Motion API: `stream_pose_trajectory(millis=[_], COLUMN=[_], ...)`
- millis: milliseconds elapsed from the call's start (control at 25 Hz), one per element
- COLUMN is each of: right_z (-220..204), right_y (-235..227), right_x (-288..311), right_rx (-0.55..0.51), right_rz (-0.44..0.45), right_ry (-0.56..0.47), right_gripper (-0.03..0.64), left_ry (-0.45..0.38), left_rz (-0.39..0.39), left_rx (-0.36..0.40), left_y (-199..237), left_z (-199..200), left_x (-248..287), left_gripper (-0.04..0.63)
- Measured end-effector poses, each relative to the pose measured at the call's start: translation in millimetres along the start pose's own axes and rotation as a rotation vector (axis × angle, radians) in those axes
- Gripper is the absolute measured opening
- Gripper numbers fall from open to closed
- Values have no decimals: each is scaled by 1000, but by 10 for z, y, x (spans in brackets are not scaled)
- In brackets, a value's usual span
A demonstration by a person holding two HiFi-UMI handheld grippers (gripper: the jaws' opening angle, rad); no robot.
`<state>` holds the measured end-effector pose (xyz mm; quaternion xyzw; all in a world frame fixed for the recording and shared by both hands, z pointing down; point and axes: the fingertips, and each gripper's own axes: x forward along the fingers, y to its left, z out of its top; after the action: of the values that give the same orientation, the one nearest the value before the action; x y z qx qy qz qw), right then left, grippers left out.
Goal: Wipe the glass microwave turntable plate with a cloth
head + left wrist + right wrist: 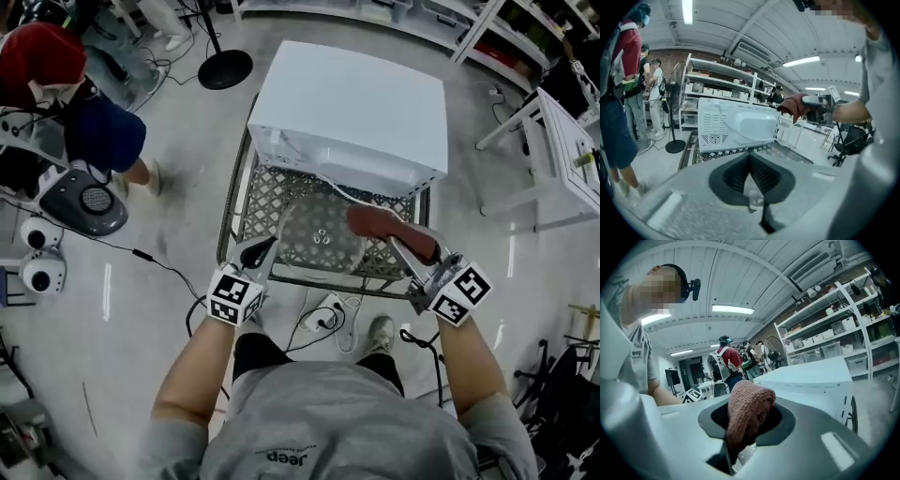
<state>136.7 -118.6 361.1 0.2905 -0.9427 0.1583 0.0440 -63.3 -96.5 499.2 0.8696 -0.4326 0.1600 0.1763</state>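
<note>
The round glass turntable plate is held above the mesh cart, in front of the white microwave. My left gripper is shut on the plate's left rim; in the left gripper view the clear glass edge shows pinched between the dark pads. My right gripper is shut on a reddish-brown knitted cloth, which lies against the plate's right upper edge. In the right gripper view the cloth bulges up out of the jaws and hides the fingertips.
The microwave stands on a metal mesh cart. A power strip and cables lie on the floor below. A person in a red top stands at the left, beside a fan base. A white table is at the right.
</note>
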Motion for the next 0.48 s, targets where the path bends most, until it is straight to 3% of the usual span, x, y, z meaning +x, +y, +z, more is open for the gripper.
stream_pose_trajectory(millis=[480], right_z=[-988], right_y=[-374], right_x=[648], right_rx=[79], right_rz=[-41], right_ry=[11], right_gripper=[103], left_ry=[209], left_rz=[-32], left_rx=[246], left_y=[351], left_z=[-840], left_x=[735], left_gripper=[-2])
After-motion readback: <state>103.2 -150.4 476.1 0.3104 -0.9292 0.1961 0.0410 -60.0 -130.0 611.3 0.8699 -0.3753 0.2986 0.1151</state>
